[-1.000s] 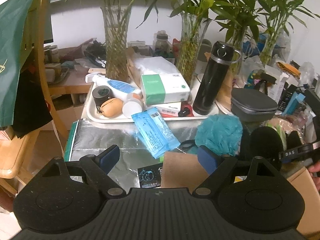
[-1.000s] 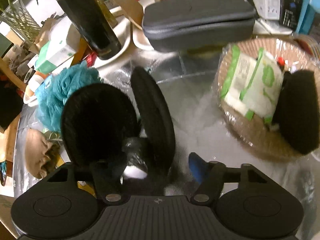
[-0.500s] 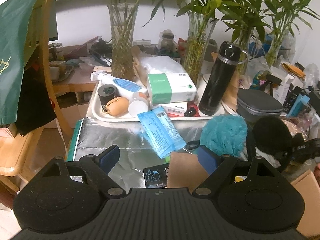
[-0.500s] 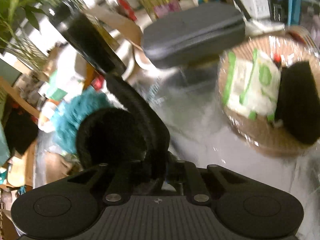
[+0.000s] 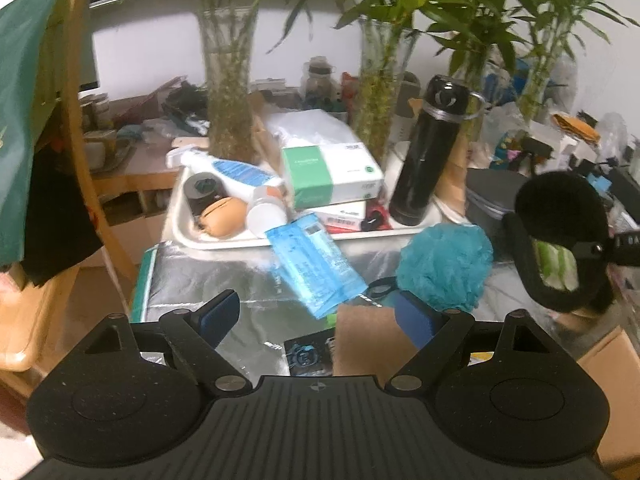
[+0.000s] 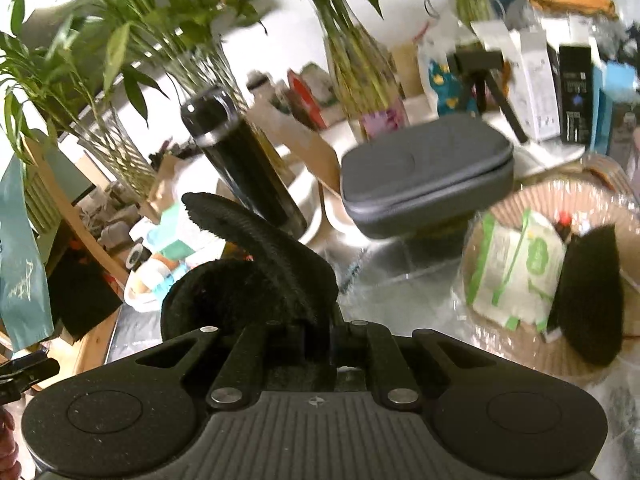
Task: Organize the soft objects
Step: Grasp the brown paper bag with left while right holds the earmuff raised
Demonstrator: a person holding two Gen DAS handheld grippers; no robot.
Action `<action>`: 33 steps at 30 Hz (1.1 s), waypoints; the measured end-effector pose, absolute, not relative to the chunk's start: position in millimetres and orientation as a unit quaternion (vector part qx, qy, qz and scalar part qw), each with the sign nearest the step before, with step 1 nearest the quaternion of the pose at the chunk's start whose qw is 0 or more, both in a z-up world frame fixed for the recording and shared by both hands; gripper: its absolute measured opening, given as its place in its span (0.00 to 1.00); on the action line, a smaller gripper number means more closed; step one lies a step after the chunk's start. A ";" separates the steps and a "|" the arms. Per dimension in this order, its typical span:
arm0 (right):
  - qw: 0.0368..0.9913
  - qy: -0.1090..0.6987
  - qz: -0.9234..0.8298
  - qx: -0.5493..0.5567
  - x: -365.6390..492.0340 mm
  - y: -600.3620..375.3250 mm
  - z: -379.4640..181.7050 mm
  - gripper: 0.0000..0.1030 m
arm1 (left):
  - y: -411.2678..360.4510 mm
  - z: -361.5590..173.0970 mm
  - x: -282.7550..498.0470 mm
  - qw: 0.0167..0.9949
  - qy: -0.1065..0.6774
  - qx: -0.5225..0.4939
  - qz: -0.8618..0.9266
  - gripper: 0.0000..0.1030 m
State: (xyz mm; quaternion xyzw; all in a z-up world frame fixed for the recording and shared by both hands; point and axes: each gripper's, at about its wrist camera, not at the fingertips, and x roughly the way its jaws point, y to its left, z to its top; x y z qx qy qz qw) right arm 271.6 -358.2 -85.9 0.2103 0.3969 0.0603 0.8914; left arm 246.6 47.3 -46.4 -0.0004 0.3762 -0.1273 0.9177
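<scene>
My right gripper [image 6: 320,332] is shut on black fluffy earmuffs [image 6: 256,272], which hang off the foil-covered table. In the left wrist view the earmuffs [image 5: 560,240] hang at the right, beside a teal bath pouf [image 5: 444,264]. A wicker basket [image 6: 536,360] at the right holds a green-and-white wipes pack [image 6: 516,272] and another black fluffy piece [image 6: 588,296]. My left gripper [image 5: 316,314] stands open above the table, over a blue wipes pack [image 5: 316,264] and a brown paper piece [image 5: 368,340], with nothing between its fingers.
A white tray [image 5: 180,236] with boxes and bottles sits at the back, with a black flask [image 5: 428,156] on it. A grey zip case [image 6: 428,176] lies behind the basket. Glass vases of bamboo [image 5: 228,80] line the rear. A wooden chair [image 5: 84,140] stands left.
My right gripper has closed on the earmuffs and lifted them off the table, tilting upward. The left gripper has stayed where it was, still open.
</scene>
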 end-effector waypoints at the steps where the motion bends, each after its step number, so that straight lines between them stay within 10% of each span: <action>1: 0.893 0.391 0.061 0.212 271.1 -359.4 -83.1 0.12 | 46.4 -47.0 248.4 0.917 0.375 0.001 -0.135 0.83; 12: 0.900 0.372 0.081 0.213 274.6 -358.9 -74.0 0.12 | 38.9 -85.2 294.5 0.871 0.435 -0.003 -0.230 0.78; 33: 0.898 0.375 0.093 0.210 277.3 -354.9 -73.6 0.12 | 21.4 -148.3 326.1 0.805 0.536 0.036 -0.253 0.22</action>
